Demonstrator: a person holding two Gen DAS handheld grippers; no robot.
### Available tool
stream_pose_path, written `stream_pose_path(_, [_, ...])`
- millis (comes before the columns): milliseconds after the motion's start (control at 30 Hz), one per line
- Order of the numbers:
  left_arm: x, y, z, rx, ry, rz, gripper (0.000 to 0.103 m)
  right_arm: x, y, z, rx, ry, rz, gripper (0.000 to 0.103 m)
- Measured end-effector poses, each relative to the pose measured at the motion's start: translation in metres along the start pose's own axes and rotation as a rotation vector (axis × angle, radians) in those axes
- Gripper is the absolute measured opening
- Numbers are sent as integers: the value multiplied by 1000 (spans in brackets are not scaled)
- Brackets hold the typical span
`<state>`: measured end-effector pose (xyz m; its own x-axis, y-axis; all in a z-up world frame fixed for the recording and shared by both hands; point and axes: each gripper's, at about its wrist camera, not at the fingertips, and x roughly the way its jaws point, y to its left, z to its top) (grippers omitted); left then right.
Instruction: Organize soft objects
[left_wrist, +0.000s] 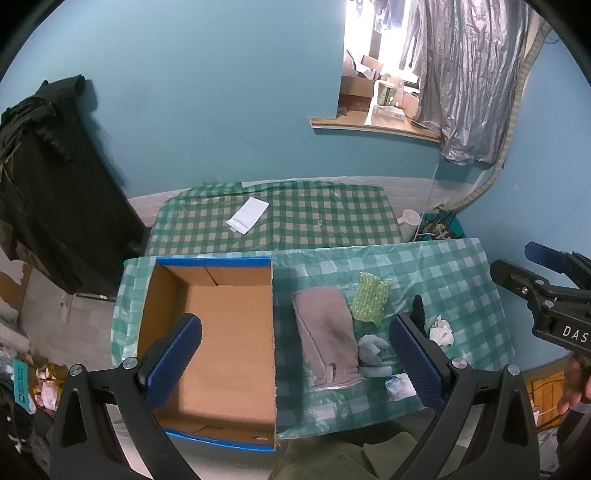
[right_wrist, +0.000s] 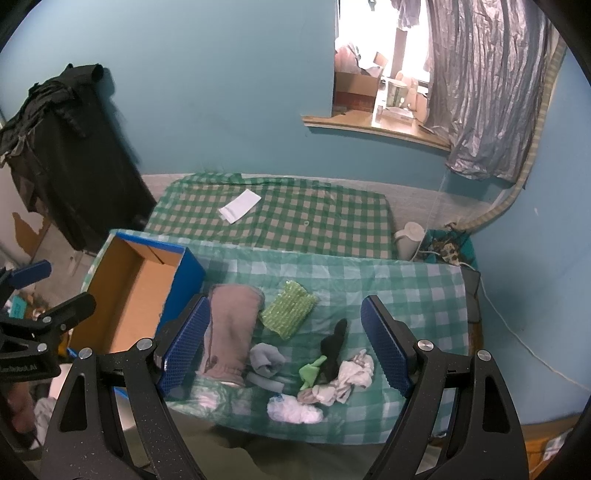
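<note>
Below me, the checked tablecloth (right_wrist: 406, 291) covers the table, with the open cardboard box (left_wrist: 221, 325) at its left end. Just right of the box lies the folded grey towel (right_wrist: 231, 328), then the green bubble wrap (right_wrist: 288, 308), a black sock (right_wrist: 334, 343) and small crumpled white cloths (right_wrist: 354, 373). My left gripper (left_wrist: 295, 358) and my right gripper (right_wrist: 284, 343) hover above, jaws spread wide, holding nothing.

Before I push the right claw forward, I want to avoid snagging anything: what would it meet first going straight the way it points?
Probably the black sock lying on the checked cloth, with the green bubble wrap just beyond on the left. The open right claw frames that spot, though depth is hard to judge.
</note>
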<state>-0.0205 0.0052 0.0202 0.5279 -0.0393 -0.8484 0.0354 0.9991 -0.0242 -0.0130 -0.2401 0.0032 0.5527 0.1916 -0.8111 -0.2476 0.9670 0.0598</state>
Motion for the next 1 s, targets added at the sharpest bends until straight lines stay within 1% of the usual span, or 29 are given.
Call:
stream_pose_path(567, [-1, -1, -4, -9, 10, -4, 102, 1, 2, -3, -6, -2, 5, 83])
stream_pose_path(1000, [1, -9, -9, -4, 23, 0, 102, 1, 2, -4, -4, 1, 6, 83])
